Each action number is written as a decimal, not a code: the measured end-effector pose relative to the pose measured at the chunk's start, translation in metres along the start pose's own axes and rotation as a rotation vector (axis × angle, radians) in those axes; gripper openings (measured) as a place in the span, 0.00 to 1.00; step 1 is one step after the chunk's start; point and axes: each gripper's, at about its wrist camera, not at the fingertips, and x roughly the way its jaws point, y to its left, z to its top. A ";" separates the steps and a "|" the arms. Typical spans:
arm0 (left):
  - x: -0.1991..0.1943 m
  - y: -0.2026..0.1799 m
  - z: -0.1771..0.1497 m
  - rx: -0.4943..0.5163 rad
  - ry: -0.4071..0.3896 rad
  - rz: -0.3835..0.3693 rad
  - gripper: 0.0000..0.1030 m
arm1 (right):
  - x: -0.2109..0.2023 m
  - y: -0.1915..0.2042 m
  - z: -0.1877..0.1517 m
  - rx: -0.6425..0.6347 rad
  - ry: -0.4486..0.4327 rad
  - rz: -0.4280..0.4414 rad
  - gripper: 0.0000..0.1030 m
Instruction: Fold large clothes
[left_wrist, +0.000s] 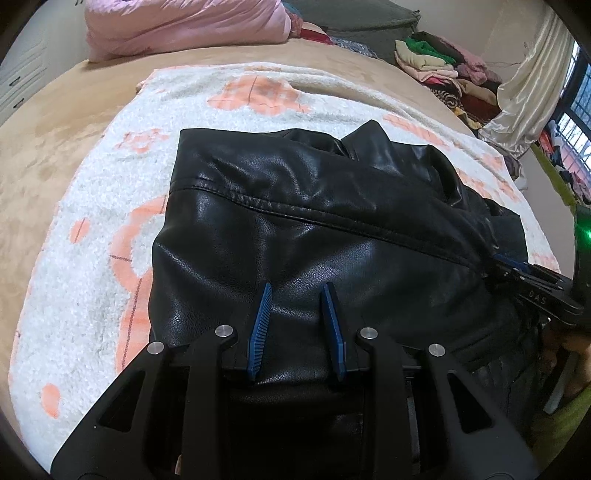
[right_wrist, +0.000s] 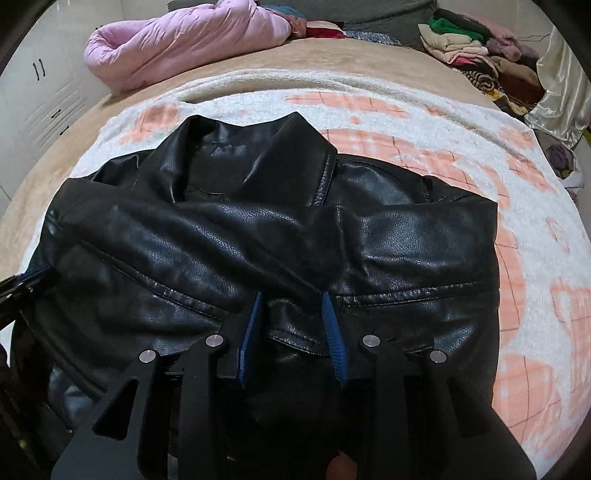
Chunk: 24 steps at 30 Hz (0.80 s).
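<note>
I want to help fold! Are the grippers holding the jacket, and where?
Cannot tell. The jacket lies between the fingers of left gripper and right gripper.

pink quilt (right_wrist: 184, 40) far edge; clothes pile (right_wrist: 476, 59) far right; curtain (left_wrist: 532, 85) beside pile

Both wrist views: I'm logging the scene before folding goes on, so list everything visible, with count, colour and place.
jacket: one, black leather, collar far side, lying on the blanket
blanket: one, white with orange patches, spread on the bed
bed cover: one, tan, under the blanket
quilt: one, pink, bundled at the far left
clothes pile: one, mixed colours, far right
curtain: one, cream, right edge
left gripper: one, black with blue pads, over the jacket
right gripper: one, black with blue pads, over the jacket
</note>
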 end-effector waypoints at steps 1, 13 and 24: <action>0.000 -0.001 0.000 0.002 -0.001 0.003 0.20 | 0.000 -0.001 0.000 0.008 -0.001 0.004 0.31; -0.001 -0.008 0.000 0.017 -0.016 0.006 0.25 | -0.067 0.007 -0.015 0.054 -0.155 0.116 0.65; -0.024 -0.017 -0.010 0.040 -0.032 -0.003 0.43 | -0.095 0.010 -0.034 0.022 -0.175 0.137 0.68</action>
